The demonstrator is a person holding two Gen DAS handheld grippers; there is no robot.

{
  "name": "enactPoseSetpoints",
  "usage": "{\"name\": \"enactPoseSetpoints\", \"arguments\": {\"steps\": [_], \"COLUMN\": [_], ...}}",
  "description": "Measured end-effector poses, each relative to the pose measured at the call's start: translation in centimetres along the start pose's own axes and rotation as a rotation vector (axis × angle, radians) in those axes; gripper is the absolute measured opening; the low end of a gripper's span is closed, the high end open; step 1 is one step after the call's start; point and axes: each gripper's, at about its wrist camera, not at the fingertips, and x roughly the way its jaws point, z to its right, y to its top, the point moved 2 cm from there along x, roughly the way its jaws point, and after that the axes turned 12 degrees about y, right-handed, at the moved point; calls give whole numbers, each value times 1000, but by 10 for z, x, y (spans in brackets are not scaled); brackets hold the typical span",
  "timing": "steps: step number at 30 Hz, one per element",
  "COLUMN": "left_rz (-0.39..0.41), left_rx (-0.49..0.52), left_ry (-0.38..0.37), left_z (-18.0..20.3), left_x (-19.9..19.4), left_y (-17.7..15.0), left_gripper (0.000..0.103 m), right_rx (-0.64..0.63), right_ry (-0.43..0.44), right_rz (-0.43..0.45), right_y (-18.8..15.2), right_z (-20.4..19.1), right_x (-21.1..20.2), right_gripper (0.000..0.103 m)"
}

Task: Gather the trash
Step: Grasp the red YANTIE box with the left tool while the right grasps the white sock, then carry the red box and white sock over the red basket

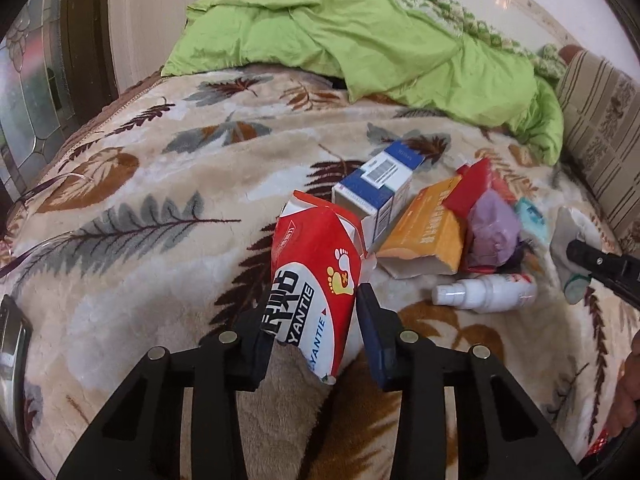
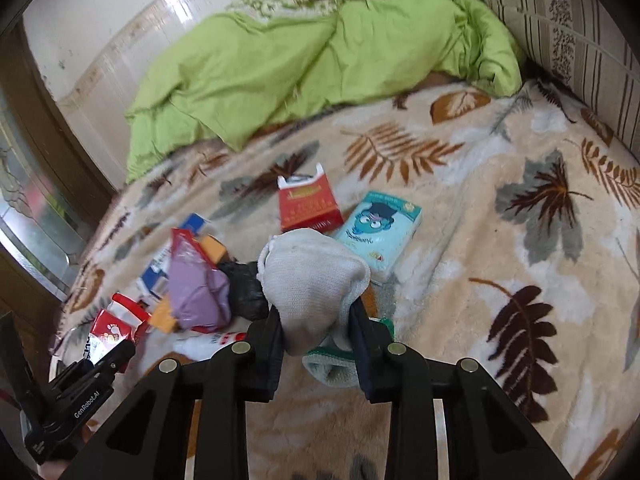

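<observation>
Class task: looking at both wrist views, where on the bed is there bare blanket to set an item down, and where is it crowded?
Bare blanket lies right of the teal packet, toward the striped cushion, and between the green duvet and the blue-white box. Crowded: the pile around the purple bag.

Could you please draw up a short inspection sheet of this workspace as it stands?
Surface: leaf-print blanket on a bed.
Job's things: red foot-print box; blue-white box; orange box; purple bag; white spray bottle; red cigarette pack; teal tissue pack.
Clutter: green quilt; white sock.
Grippers: left gripper clamps the red box; right gripper clamps the sock.
Cables: nothing seen.
Surroundings: striped cushion; tiled wall.
</observation>
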Motion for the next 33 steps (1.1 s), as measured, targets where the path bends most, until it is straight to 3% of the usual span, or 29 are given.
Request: {"name": "enactPoseSetpoints", "arguments": {"steps": [4, 19, 33], "left_rz": [56, 76, 90], "left_rx": [-1, 22, 62], "left_ry": [-22, -36, -80], "left_z": [-2, 14, 38], "left_x": [-21, -36, -35], "left_y": [0, -5, -3], "left_gripper": [38, 40, 40], "right_rx": [-29, -101, -93], "right_ry": [26, 40, 40], "right_rz": [28, 22, 34], "right_y": [-3, -8, -7], "right_z": [-13, -42, -43], "right_x": [-12, -11, -4], "right_gripper": [31, 31, 31]}}
